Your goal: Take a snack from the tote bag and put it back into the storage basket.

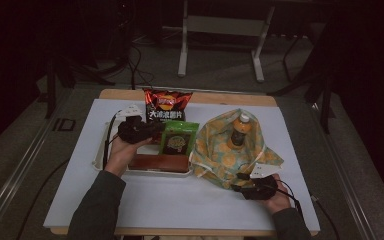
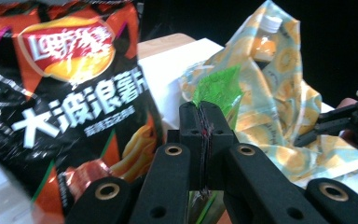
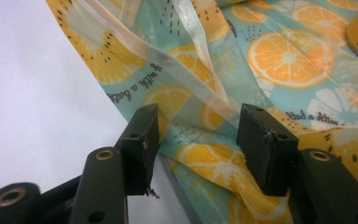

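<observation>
bottle (image 1: 239,131) mostly hidden in bag (image 1: 220,155), green packet (image 2: 216,88) perhaps half behind tongs

White-topped table (image 1: 180,200) with tray (image 1: 101,150), chip bag (image 1: 167,105), orange-print bag (image 1: 220,160).

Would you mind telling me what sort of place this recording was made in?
Probably a lab or studio workspace: a white-topped table stands on grey carpet, cables trail across the floor, and a metal stand rises behind.
</observation>
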`<move>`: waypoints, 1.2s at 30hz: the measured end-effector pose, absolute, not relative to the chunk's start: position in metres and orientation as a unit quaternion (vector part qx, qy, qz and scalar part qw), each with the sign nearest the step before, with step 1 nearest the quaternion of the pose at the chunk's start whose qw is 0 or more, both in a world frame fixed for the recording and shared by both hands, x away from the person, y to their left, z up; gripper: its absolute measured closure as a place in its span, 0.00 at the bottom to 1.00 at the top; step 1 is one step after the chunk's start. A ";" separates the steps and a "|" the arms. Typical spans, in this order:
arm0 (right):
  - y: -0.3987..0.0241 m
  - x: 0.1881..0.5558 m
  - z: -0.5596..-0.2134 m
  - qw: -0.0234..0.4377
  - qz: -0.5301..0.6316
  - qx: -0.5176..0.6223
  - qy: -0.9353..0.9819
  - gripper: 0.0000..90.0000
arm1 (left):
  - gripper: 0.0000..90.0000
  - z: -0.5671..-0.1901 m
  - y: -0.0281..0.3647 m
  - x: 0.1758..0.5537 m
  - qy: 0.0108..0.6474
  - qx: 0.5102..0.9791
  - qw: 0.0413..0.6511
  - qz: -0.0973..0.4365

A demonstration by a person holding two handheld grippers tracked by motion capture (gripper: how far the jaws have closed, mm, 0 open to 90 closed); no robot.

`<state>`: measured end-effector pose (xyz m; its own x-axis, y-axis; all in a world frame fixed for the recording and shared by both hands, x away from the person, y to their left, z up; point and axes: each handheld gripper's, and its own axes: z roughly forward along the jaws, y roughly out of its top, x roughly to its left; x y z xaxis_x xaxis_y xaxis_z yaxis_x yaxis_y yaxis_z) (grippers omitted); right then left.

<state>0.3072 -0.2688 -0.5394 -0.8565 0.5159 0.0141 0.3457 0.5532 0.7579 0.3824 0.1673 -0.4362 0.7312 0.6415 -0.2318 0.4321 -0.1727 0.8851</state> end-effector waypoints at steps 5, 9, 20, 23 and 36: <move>-0.269 0.307 -0.539 0.105 0.403 0.246 0.875 0.53 | 0.97 -0.441 0.173 0.386 0.372 0.755 0.531 0.100; -0.269 0.307 -0.539 0.105 0.403 0.246 0.875 0.53 | 0.96 -0.442 0.173 0.388 0.379 0.756 0.523 0.105; -0.269 0.307 -0.539 0.105 0.404 0.246 0.875 0.53 | 0.78 -0.441 0.170 0.393 0.393 0.769 0.489 0.127; -0.269 0.307 -0.539 0.105 0.403 0.247 0.875 0.53 | 0.67 -0.439 0.169 0.394 0.395 0.772 0.480 0.133; -0.269 0.307 -0.539 0.104 0.404 0.247 0.875 0.53 | 0.59 -0.427 0.169 0.391 0.390 0.765 0.487 0.159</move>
